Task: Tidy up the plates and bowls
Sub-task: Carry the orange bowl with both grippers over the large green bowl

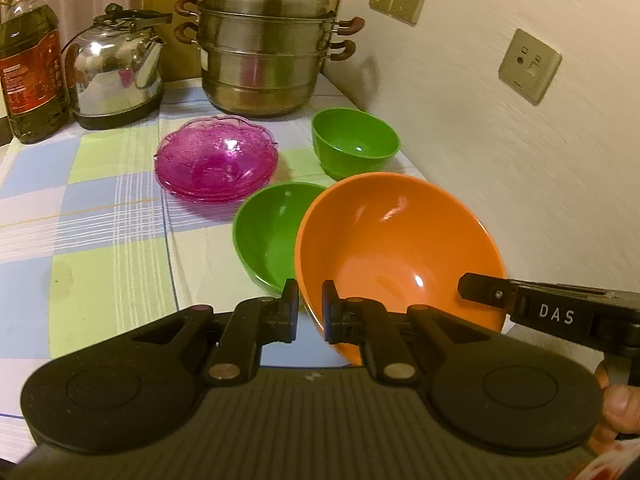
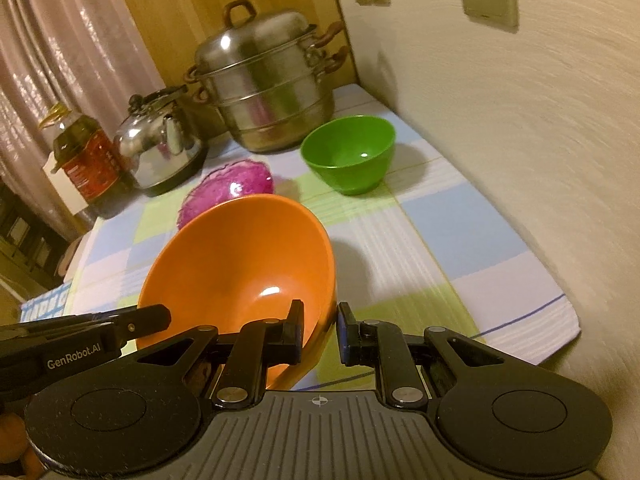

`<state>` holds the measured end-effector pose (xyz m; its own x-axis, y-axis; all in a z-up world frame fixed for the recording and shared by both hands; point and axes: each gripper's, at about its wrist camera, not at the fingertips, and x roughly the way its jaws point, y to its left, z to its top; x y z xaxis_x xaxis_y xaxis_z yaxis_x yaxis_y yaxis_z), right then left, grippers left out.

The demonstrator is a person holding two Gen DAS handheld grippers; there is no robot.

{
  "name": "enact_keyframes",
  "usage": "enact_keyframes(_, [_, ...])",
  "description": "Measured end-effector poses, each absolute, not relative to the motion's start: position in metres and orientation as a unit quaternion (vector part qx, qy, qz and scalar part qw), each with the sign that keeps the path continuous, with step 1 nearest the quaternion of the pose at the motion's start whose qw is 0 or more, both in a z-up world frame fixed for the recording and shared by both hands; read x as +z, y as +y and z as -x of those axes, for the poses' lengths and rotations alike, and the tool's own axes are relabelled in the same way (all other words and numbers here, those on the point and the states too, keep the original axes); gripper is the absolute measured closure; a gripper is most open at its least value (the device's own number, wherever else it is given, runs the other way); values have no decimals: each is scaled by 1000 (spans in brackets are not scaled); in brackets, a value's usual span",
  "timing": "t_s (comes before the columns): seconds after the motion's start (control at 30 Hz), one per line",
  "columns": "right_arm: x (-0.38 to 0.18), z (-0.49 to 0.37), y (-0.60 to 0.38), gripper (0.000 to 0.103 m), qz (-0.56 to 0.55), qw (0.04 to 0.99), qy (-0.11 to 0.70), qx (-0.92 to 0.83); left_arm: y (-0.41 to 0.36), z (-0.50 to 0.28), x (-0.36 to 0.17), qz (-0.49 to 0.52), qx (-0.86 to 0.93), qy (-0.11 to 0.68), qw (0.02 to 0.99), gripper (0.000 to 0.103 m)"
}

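An orange bowl [image 1: 400, 248] hangs tilted above the checked tablecloth, held from both sides. My left gripper [image 1: 311, 306] is shut on its near rim. My right gripper [image 2: 320, 326] is shut on the opposite rim of the orange bowl [image 2: 240, 264]. A wide green bowl [image 1: 272, 236] sits on the table just behind and left of the orange one; the right wrist view hides it. A smaller, deeper green bowl [image 1: 356, 140] [image 2: 348, 152] stands near the wall. Stacked pink glass plates [image 1: 216, 160] [image 2: 236, 184] lie left of it.
At the back stand a steel steamer pot [image 1: 264, 48] [image 2: 264, 92], a shiny kettle [image 1: 116, 68] [image 2: 160, 148] and an oil bottle [image 1: 30, 68] [image 2: 86, 160]. The wall with sockets [image 1: 528, 66] runs along the right. The table's front edge [image 2: 560, 344] is close.
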<state>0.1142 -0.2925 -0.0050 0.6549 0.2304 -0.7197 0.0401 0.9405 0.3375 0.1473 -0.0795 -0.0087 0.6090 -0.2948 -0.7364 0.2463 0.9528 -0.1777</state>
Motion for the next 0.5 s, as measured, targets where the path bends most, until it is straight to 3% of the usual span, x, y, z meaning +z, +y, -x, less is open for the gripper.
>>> enact_keyframes(0.5, [-9,-126,-281,86,-157,894,414,66,-69,-159,-7,40,-140,416,898,93])
